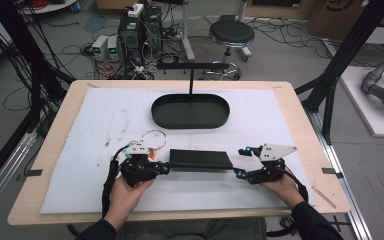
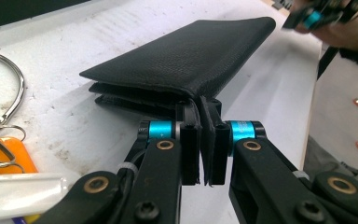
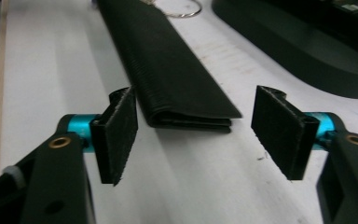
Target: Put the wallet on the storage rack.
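While my left gripper [image 2: 205, 140] is clamped on the near end of the folded black wallet [image 1: 200, 160] on the white mat [image 1: 90, 125], my right gripper [image 3: 196, 128] gapes around its far end; closing comes next, I judge.

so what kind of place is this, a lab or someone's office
Most likely a robotics lab: electronics boxes with tangled cables on the floor, black frame struts around the table, and a grey robot arm lying at right.

Hand-held gripper [image 2: 205, 140] clamped on wallet [image 2: 186, 60]
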{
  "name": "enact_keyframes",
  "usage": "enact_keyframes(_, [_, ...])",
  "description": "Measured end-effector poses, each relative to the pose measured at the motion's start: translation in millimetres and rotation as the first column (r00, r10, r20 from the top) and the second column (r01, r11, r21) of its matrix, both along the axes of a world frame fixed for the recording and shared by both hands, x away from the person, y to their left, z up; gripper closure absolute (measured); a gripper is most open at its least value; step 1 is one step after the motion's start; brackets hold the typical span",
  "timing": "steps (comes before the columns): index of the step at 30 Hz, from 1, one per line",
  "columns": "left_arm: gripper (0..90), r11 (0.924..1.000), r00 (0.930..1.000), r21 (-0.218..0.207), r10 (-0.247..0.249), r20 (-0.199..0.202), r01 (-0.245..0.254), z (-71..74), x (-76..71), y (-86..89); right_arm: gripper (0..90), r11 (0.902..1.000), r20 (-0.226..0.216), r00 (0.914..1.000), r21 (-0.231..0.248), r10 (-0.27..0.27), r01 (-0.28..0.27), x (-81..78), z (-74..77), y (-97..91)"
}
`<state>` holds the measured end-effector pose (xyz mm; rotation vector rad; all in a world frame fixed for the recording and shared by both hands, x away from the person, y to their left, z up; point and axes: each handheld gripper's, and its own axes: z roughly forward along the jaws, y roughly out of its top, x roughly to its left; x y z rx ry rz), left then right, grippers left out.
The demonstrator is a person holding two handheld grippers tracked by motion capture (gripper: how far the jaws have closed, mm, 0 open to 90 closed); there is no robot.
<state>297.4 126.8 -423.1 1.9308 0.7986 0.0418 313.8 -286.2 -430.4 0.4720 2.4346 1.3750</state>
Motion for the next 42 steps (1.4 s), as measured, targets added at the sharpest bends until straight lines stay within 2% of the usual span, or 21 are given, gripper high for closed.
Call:
enact_keyframes(7, [86.6, 0.9996, 1.0000, -0.030, -0.001, -0.009, 0.000, 0.5, 2.5, 1.5, 38.3, 0.9974, 0.003, 0.9996, -0.067, 0.029, -0.029, 4.0, -7.7, 15.2])
enact_keyframes(10, [86.6, 0.9996, 1.0000, -0.028, -0.004, -0.006, 0.003, 0.9, 2.4, 1.4, 48.5, 0.9956, 0.030, 0.9987, -0.085, 0.042, -0.039, 6.3, -8.7, 21.4])
enact_keyframes(12, [86.6, 0.9995, 1.0000, -0.031, 0.002, 0.000, -0.002, 1.3, 1.9, 1.6, 49.6, 0.9952, 0.040, 0.9982, -0.089, 0.045, -0.041, 6.2, -8.8, 22.8])
enact_keyframes(13, [86.6, 0.9994, 1.0000, -0.035, 0.001, 0.004, -0.001, 1.4, 2.4, 2.4, 54.8, 0.9941, 0.057, 0.9972, -0.100, 0.049, -0.043, 6.5, -8.3, 23.1])
enact_keyframes(15, [86.5, 0.9993, 1.0000, -0.038, 0.003, 0.007, -0.002, 1.4, 2.5, 2.5, 57.9, 0.9937, 0.064, 0.9965, -0.102, 0.053, -0.046, 6.6, -8.0, 22.7])
enact_keyframes(17, [85.8, 0.9992, 0.9998, -0.040, 0.003, 0.021, -0.002, 1.9, 3.0, 3.3, 69.4, 0.9930, 0.101, 0.9927, -0.104, 0.065, -0.054, 5.2, -5.0, 21.0])
enact_keyframes(18, [85.8, 0.9990, 0.9996, -0.045, 0.005, 0.027, -0.004, 2.4, 3.1, 3.8, 69.4, 0.9930, 0.101, 0.9927, -0.104, 0.065, -0.054, 5.2, -5.0, 21.0])
enact_keyframes(20, [84.0, 0.9990, 0.9986, -0.044, 0.015, 0.051, -0.012, 3.7, 3.5, 6.2, 75.2, 0.9939, 0.115, 0.9904, -0.088, 0.077, -0.067, 4.5, -0.8, 18.3])
enact_keyframes(22, [80.6, 0.9988, 0.9965, -0.046, 0.022, 0.081, -0.018, 6.2, 3.2, 8.5, 77.5, 0.9945, 0.102, 0.9904, -0.058, 0.093, -0.087, 5.2, 3.4, 15.2])
enact_keyframes(24, [70.7, 0.9989, 0.9932, -0.037, 0.033, 0.112, -0.029, 9.4, 3.1, 10.4, 78.1, 0.9952, 0.087, 0.9917, -0.028, 0.095, -0.093, 5.4, 5.7, 12.1])
enact_keyframes(25, [61.0, 0.9990, 0.9862, -0.027, 0.039, 0.161, -0.035, 12.6, 3.2, 12.0, 78.3, 0.9955, 0.078, 0.9924, -0.009, 0.095, -0.095, 5.9, 7.2, 9.0])
enact_keyframes(26, [55.1, 0.9994, 0.9825, -0.021, 0.031, 0.184, -0.027, 14.2, 3.9, 12.6, 78.5, 0.9951, 0.071, 0.9926, 0.002, 0.098, -0.099, 6.3, 7.9, 7.4])
enact_keyframes(27, [50.9, 0.9994, 0.9825, -0.021, 0.031, 0.184, -0.027, 14.2, 3.9, 12.6, 78.5, 0.9951, 0.071, 0.9926, 0.002, 0.098, -0.099, 6.3, 7.9, 7.4])
enact_keyframes(29, [46.8, 0.9999, 0.9741, -0.012, 0.014, 0.225, -0.012, 16.9, 5.1, 12.7, 78.6, 0.9935, 0.058, 0.9924, 0.029, 0.108, -0.110, 6.3, 9.3, 5.1])
enact_keyframes(32, [37.7, 0.9990, 0.9660, -0.001, -0.042, 0.255, 0.044, 17.4, 10.5, 9.6, 78.5, 0.9910, 0.037, 0.9917, 0.047, 0.123, -0.125, 6.9, 10.9, 2.3])
enact_keyframes(34, [36.4, 0.9972, 0.9612, 0.026, -0.074, 0.266, 0.070, 16.6, 14.6, 5.0, 78.5, 0.9902, 0.012, 0.9919, 0.057, 0.127, -0.127, 8.3, 10.5, 0.6])
enact_keyframes(35, [33.2, 0.9934, 0.9536, 0.051, -0.113, 0.279, 0.102, 15.2, 19.9, -1.4, 78.4, 0.9900, -0.009, 0.9918, 0.063, 0.127, -0.126, 10.1, 9.8, -0.9])
enact_keyframes(36, [33.2, 0.9934, 0.9536, 0.051, -0.113, 0.279, 0.102, 15.2, 19.9, -1.4, 78.4, 0.9900, -0.009, 0.9918, 0.063, 0.127, -0.126, 10.1, 9.8, -0.9])
enact_keyframes(40, [33.4, 0.9845, 0.9375, 0.128, -0.155, 0.312, 0.120, 11.6, 30.6, -16.9, 78.4, 0.9897, -0.039, 0.9914, 0.076, 0.125, -0.122, 12.7, 9.0, -3.2])
enact_keyframes(41, [33.4, 0.9773, 0.9334, 0.161, -0.183, 0.309, 0.138, 8.7, 36.4, -24.5, 78.3, 0.9895, -0.046, 0.9908, 0.074, 0.127, -0.124, 13.4, 9.0, -4.4])
enact_keyframes(42, [33.4, 0.9752, 0.9322, 0.168, -0.190, 0.308, 0.143, 7.0, 38.8, -27.8, 78.3, 0.9895, -0.047, 0.9907, 0.075, 0.128, -0.124, 13.8, 9.0, -4.9])
